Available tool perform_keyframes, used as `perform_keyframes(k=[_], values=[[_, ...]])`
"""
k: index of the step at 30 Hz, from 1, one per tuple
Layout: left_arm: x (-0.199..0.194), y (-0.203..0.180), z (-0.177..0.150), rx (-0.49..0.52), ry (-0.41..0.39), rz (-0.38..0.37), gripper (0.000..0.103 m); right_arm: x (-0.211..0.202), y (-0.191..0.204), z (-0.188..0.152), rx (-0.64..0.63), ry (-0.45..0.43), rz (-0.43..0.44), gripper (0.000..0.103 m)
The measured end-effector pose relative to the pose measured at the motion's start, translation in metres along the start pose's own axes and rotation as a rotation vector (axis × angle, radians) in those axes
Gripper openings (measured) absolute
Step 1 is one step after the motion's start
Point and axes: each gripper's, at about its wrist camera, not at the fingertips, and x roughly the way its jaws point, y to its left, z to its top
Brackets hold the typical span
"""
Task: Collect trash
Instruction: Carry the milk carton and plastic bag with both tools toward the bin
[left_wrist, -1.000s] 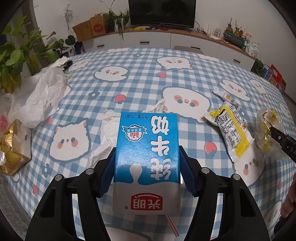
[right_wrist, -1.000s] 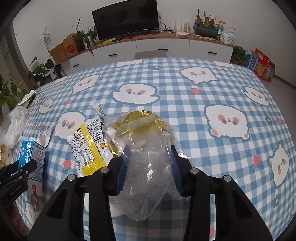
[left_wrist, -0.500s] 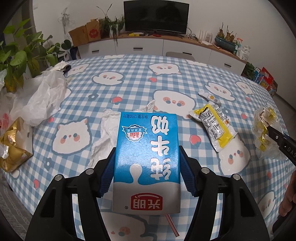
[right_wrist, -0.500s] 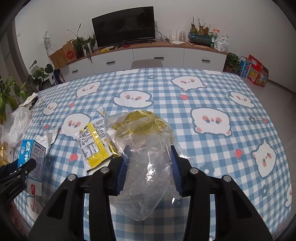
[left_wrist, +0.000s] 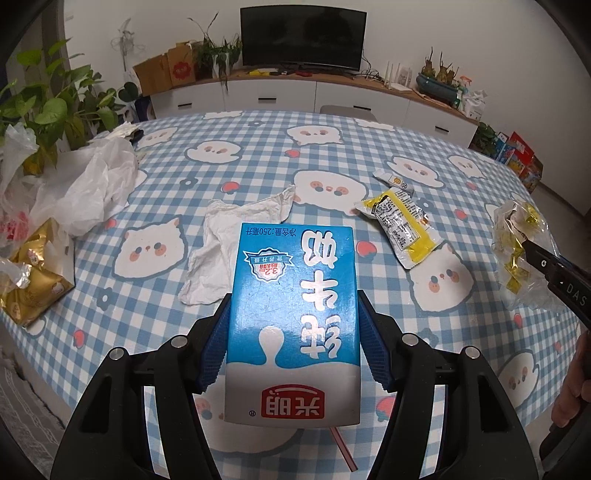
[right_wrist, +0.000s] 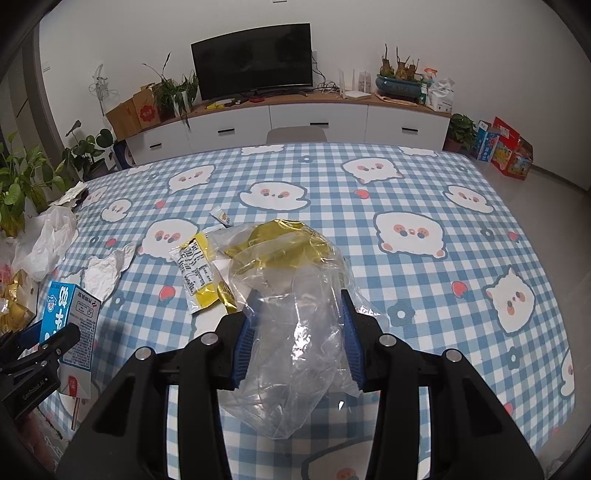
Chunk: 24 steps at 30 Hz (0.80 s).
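Above the near edge of the tabletop (left_wrist: 258, 155), the left tool (left_wrist: 293, 325) is clamped on a blue-and-white milk carton (left_wrist: 295, 317), its blue pads pressed against the carton's two sides. The carton is lifted clear of the checked cloth, and a red straw (left_wrist: 343, 452) pokes out from its lower end at about 5 o'clock. From the right wrist view the same carton (right_wrist: 68, 321) appears at 9 o'clock, held in the left tool (right_wrist: 48, 339).

The right tool (right_wrist: 297, 328) grips a crumpled clear plastic bag (right_wrist: 295, 332) with gold foil (right_wrist: 284, 240) showing at its far end; the pads squeeze the plastic from both sides and the bag sags below them. In the left wrist view this bag (left_wrist: 517, 254) hangs at 3 o'clock from the right tool (left_wrist: 535, 258), with part of a hand (left_wrist: 576, 384) at the frame's edge.

Still lying on the tabletop: a crumpled white tissue (left_wrist: 229, 243) just beyond the carton at 11 o'clock, a yellow snack wrapper (left_wrist: 402, 229) at 2 o'clock, and a small sachet (left_wrist: 393, 180) just past it. A white plastic bag (left_wrist: 85, 188) sits at 10 o'clock by the left edge, with a gold foil packet (left_wrist: 29, 284) at 9 o'clock near it.
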Motion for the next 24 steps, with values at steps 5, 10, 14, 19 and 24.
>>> perform_keyframes(k=[5,10,14,19,24], values=[[-0.016,0.0,-0.009,-0.013,-0.006,-0.01,0.062,-0.02,0.003,-0.015,-0.001,-0.011,0.012,0.04],[-0.031,-0.001,-0.022,-0.025,-0.012,-0.019,0.062,-0.043,0.006,-0.032,-0.001,-0.027,0.022,0.04],[-0.038,0.0,-0.035,-0.029,-0.008,-0.027,0.062,-0.059,0.007,-0.045,-0.003,-0.034,0.028,0.04],[-0.051,-0.001,-0.054,-0.028,-0.012,-0.041,0.062,-0.075,0.009,-0.063,-0.009,-0.038,0.027,0.04],[-0.061,-0.003,-0.073,-0.022,-0.012,-0.048,0.062,-0.089,0.008,-0.081,-0.001,-0.034,0.036,0.04]])
